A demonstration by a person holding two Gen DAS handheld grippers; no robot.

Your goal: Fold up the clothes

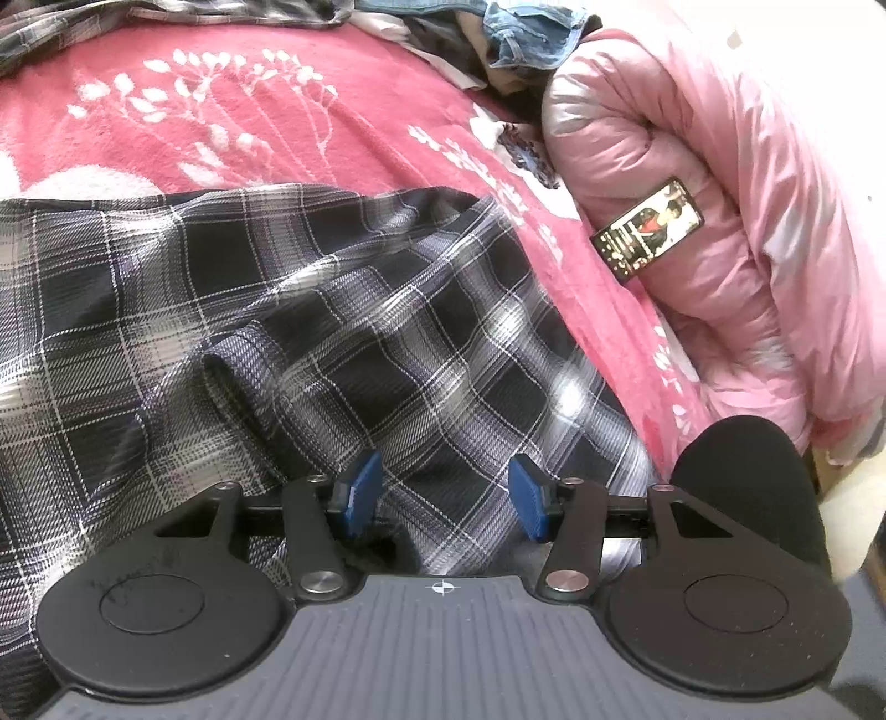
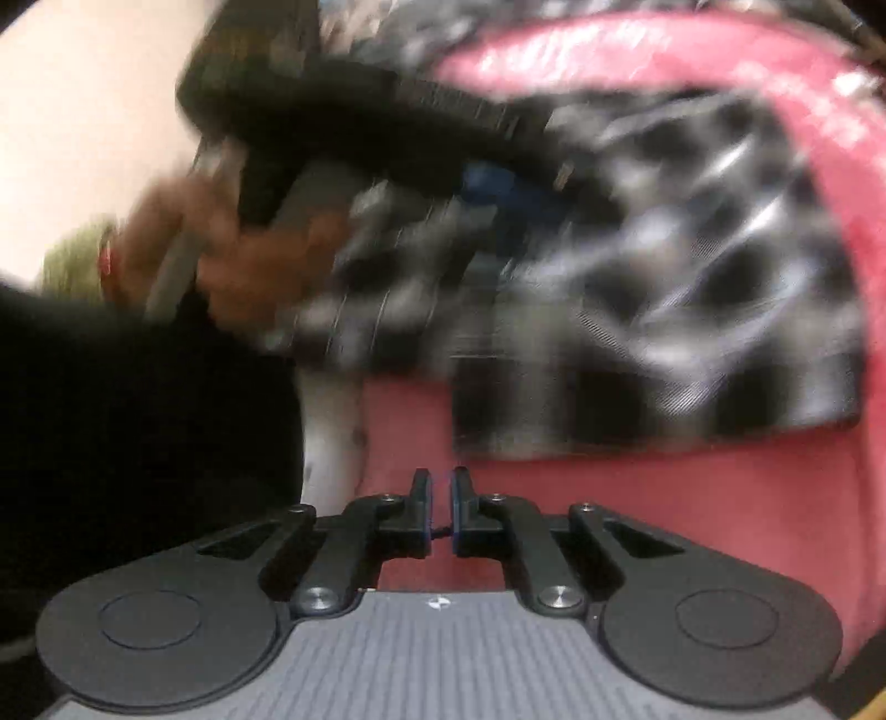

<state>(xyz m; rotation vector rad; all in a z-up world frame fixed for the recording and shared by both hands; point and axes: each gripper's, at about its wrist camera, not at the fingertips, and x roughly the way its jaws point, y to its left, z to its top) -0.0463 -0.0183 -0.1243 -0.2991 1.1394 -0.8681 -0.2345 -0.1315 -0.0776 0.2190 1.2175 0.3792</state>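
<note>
A black, grey and white plaid shirt (image 1: 310, 332) lies rumpled on the pink flowered blanket (image 1: 266, 138). My left gripper (image 1: 443, 493) hovers over its near part, blue pads (image 1: 360, 487) wide apart and open, gripping no cloth. The right wrist view is smeared by motion. There my right gripper (image 2: 440, 487) is shut over bare pink blanket (image 2: 637, 498), with nothing visible between its fingers, just short of the shirt's (image 2: 664, 310) straight edge. A hand (image 2: 221, 260) holds the left gripper above the shirt in that view.
A rolled pink quilt (image 1: 747, 249) with a dark label (image 1: 648, 230) lines the right side. Denim and other clothes (image 1: 526, 39) are heaped at the back, with another plaid garment (image 1: 83, 33) at the far left. A black-clad limb (image 1: 742, 476) stands by the bed edge.
</note>
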